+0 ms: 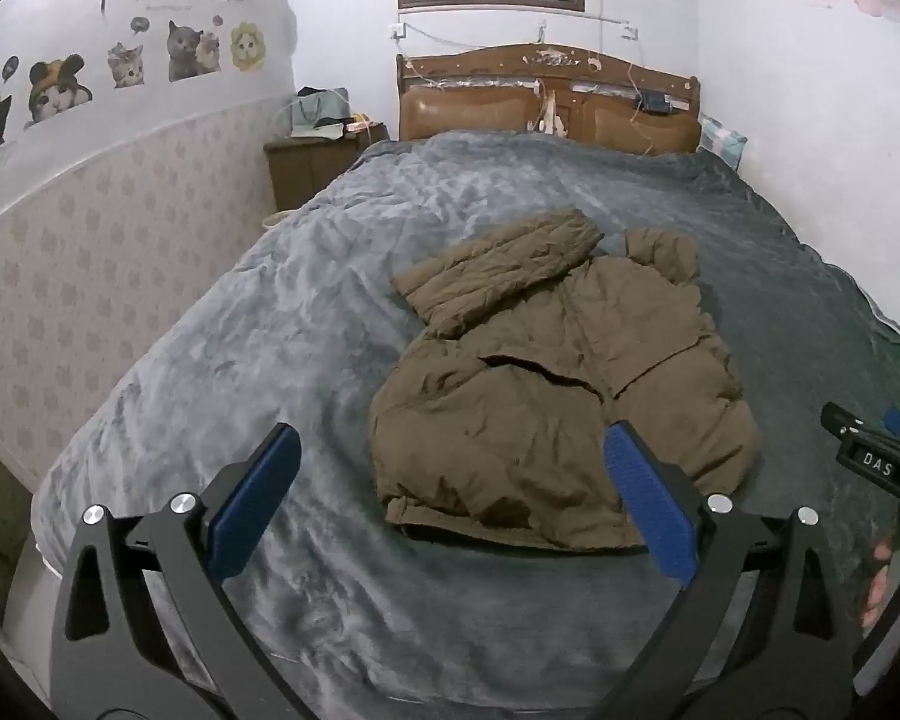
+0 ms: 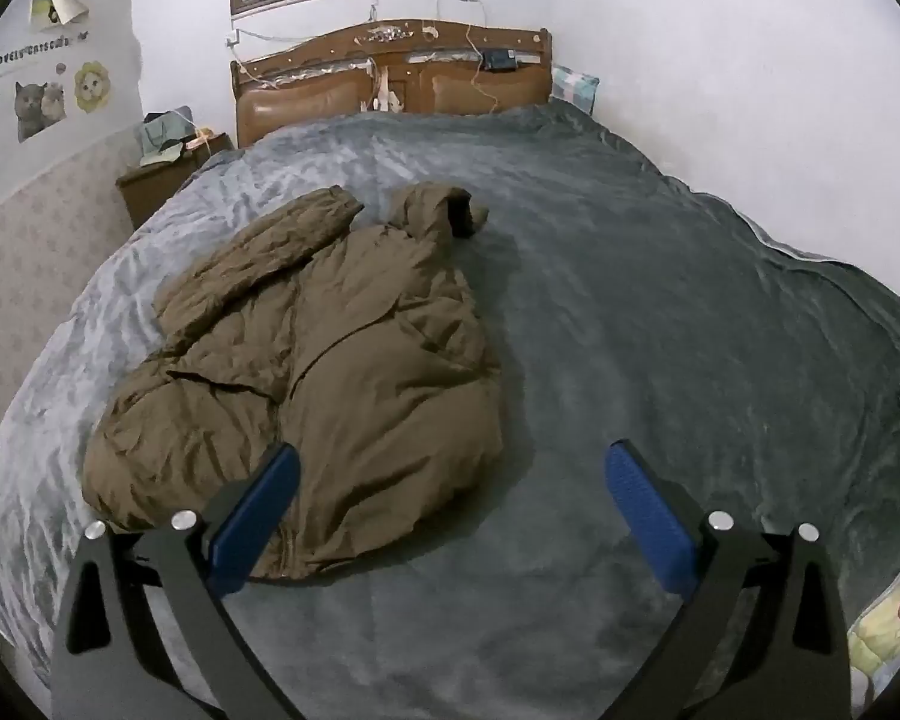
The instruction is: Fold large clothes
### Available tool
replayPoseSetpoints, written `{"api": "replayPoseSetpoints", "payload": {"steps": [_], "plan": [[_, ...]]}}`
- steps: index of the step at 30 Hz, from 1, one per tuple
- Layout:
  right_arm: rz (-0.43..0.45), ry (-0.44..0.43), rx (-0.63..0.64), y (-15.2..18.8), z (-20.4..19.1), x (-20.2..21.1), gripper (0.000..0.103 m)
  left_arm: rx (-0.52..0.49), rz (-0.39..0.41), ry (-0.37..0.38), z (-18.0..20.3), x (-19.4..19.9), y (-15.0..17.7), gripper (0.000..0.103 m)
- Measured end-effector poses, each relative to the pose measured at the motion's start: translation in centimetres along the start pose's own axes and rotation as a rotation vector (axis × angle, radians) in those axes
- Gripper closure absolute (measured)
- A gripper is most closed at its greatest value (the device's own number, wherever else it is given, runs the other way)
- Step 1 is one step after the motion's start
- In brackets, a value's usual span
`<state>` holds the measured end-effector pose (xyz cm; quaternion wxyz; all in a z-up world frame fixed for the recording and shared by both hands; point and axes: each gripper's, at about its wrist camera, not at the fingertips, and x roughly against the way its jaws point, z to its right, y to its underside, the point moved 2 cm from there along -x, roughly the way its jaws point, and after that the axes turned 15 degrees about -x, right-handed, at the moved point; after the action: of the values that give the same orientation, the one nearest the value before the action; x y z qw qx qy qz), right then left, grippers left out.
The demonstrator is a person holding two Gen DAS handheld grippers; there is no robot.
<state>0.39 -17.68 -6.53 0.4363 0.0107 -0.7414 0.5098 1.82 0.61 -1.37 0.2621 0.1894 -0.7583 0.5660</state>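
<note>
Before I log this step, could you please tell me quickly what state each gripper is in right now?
Left gripper: open, holding nothing, above the bed short of the brown jacket.
Right gripper: open, holding nothing.

Left gripper (image 1: 450, 498) tilted downward, jaws spread wide and empty, right gripper (image 2: 450, 504) likewise

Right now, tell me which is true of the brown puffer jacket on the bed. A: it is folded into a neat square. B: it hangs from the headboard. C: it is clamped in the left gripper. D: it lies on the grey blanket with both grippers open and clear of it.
D: the brown puffer jacket lies rumpled on the grey blanket, and the left gripper and right gripper both stand wide open with nothing between their fingers.
</note>
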Motion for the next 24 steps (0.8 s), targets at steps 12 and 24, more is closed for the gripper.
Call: {"api": "replayPoseSetpoints", "payload": {"steps": [12, 24], "plan": [[-0.007, 0.013, 0.003, 0.0, 1.0, -0.3, 0.002, 0.013, -0.019, -0.009, -0.4, -0.6, 0.2, 0.003], [-0.001, 0.010, -0.003, 0.3, 0.3, -0.5, 0.002, 0.007, -0.026, -0.006, -0.6, -0.7, 0.4, 0.003]]}}
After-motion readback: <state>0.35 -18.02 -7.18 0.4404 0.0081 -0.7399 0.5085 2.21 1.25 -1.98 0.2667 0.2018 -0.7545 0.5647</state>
